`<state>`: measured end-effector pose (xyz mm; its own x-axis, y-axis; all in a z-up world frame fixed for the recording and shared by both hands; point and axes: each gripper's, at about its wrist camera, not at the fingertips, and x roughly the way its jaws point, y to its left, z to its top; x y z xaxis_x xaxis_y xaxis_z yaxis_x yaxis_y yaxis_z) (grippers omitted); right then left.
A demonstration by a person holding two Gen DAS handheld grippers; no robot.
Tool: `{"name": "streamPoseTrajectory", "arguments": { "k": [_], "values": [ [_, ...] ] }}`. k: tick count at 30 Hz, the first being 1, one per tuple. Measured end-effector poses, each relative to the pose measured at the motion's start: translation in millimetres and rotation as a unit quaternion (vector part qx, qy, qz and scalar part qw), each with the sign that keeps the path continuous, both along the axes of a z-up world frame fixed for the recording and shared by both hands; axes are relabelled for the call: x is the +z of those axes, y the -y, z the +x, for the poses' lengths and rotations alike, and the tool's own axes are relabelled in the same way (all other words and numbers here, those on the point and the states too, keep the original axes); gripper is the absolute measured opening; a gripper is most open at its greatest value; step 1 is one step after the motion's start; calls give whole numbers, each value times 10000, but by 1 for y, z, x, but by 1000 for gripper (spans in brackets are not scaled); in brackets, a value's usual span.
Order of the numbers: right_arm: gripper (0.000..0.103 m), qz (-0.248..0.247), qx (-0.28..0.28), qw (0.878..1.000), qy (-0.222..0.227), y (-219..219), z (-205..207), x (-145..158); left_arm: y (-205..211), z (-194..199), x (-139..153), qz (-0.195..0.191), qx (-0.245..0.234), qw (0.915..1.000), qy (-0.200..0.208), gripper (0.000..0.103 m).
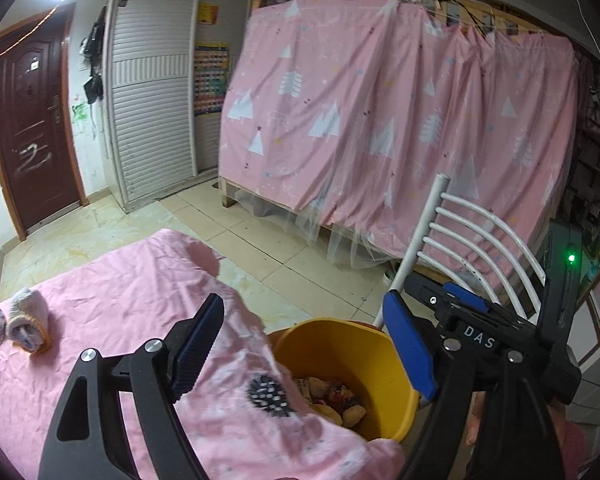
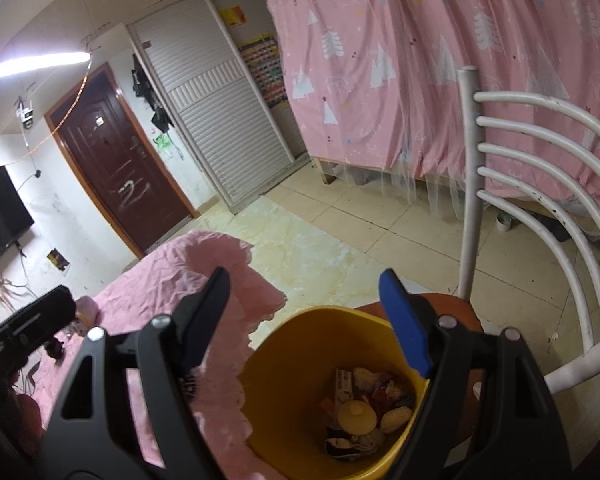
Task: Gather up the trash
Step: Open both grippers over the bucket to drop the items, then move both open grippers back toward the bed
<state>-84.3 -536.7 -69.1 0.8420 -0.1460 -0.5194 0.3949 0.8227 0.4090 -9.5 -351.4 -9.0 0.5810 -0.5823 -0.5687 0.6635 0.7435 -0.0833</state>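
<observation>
A yellow bin [image 1: 364,360] stands on a chair seat beside the pink-clothed table; it also shows in the right wrist view [image 2: 284,380]. Trash [image 2: 364,408] lies in its bottom: wrappers, a round yellow lid and crumpled scraps, also seen in the left wrist view [image 1: 332,398]. My left gripper [image 1: 304,348] is open and empty, over the table edge and bin rim. My right gripper [image 2: 306,320] is open and empty, right above the bin. A rolled cloth bundle [image 1: 26,320] lies on the pink cloth [image 1: 112,312] at the far left.
A white slatted chair back [image 2: 540,184] rises right of the bin. A pink curtained bunk bed [image 1: 400,120] fills the back right. A brown door [image 1: 32,120] and white wardrobe [image 1: 156,92] stand at the back left. A tape roll [image 2: 503,222] lies on the tiled floor.
</observation>
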Motion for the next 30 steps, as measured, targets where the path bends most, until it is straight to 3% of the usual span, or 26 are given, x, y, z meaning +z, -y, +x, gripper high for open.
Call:
{"name": "streamPoseTrajectory", "arguments": {
  "k": [4, 13, 30],
  "values": [
    [80, -123, 152, 9998, 30, -17, 10, 10, -23, 5, 7, -96, 167, 9998, 37, 74],
    [80, -396, 763, 9963, 34, -79, 52, 33, -95, 28, 19, -205, 846, 9961, 129, 76],
    [81, -878, 1948, 9769, 16, -201, 129, 62, -222, 70, 28, -109, 2053, 9782, 310, 77]
  ]
}}
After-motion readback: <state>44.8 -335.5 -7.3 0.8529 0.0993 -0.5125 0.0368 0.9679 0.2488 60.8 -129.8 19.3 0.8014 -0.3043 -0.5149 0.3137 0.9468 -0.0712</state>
